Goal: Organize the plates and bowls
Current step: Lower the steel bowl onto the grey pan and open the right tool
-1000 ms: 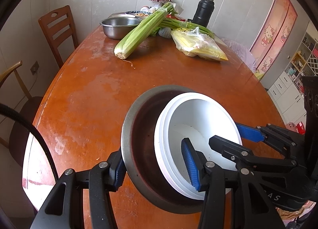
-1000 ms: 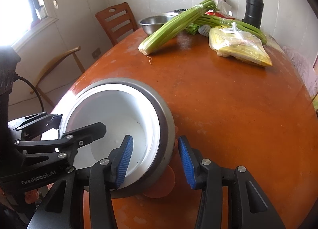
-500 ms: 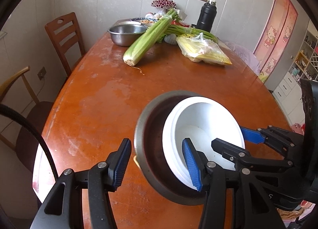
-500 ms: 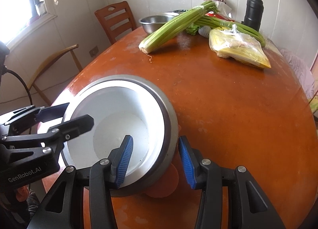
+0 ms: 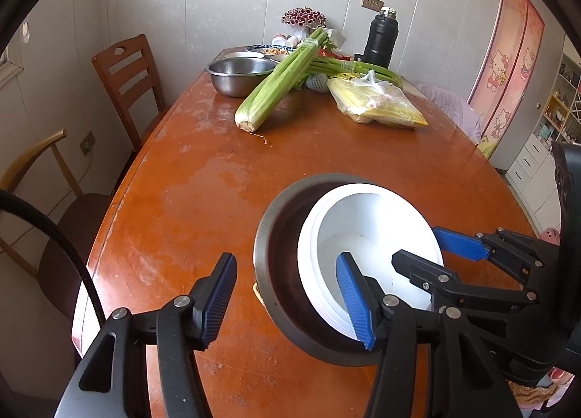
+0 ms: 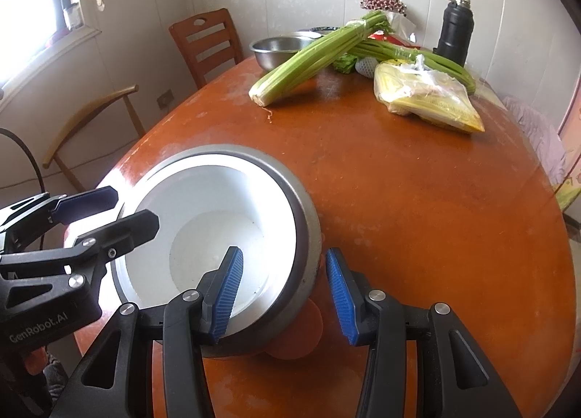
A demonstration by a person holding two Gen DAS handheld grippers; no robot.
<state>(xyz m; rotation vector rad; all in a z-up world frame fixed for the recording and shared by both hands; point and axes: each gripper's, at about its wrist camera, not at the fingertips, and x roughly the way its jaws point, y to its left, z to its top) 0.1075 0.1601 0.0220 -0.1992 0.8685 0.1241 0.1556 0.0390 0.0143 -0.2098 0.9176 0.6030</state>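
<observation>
You're letting go of the nested white bowl (image 5: 370, 236) and steel bowl (image 5: 279, 236), low centre-right: your left gripper (image 5: 287, 294) is opening, spread astride their rim, your right gripper (image 6: 283, 294) likewise loosely straddling it, so next withdraw cleanly.

Left gripper (image 5: 287, 298) points steeply down, jaws opening, its pads clear of anything; right gripper (image 6: 283, 294) points steeply down too, jaws parted, touching nothing

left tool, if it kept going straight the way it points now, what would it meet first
Probably the near rim of the metal bowl, which sits between the opening fingers of the left tool, or the bare table beside it; depth is unclear.
</observation>
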